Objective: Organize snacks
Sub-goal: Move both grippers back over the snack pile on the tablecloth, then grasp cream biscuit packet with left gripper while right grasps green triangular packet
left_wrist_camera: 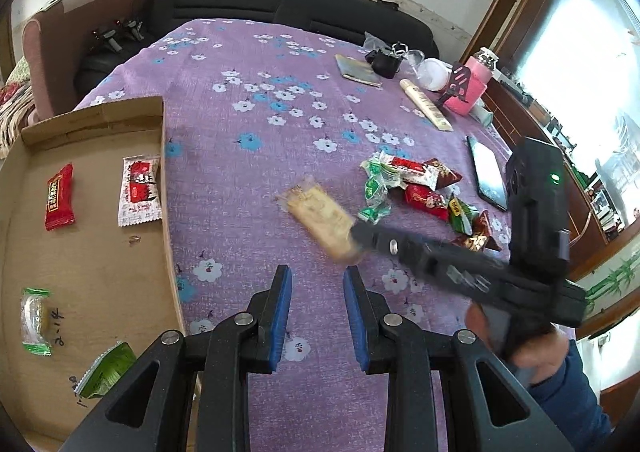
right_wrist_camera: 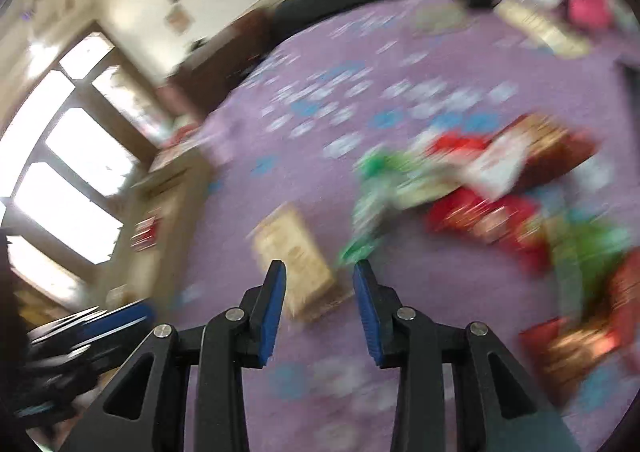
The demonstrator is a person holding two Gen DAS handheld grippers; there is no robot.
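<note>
A beige cracker packet [left_wrist_camera: 320, 218] lies on the purple flowered tablecloth [left_wrist_camera: 248, 180]. My right gripper [right_wrist_camera: 319, 284] is open, its fingers at the packet's near end [right_wrist_camera: 298, 256]; the right wrist view is blurred. In the left wrist view the right gripper [left_wrist_camera: 356, 234] reaches in from the right and touches that packet. A pile of red and green snack packets [left_wrist_camera: 424, 192] lies right of it, also in the right wrist view [right_wrist_camera: 480, 192]. My left gripper [left_wrist_camera: 318, 284] is open and empty above the cloth. A flat cardboard box [left_wrist_camera: 88, 236] at the left holds several snack packets.
A phone [left_wrist_camera: 488, 172] lies right of the pile. At the far right of the table stand a pink bottle [left_wrist_camera: 470, 88], a white cup [left_wrist_camera: 434, 74], a beige tube [left_wrist_camera: 426, 104], a booklet [left_wrist_camera: 358, 70] and a black clip. A dark sofa [left_wrist_camera: 280, 4] is behind.
</note>
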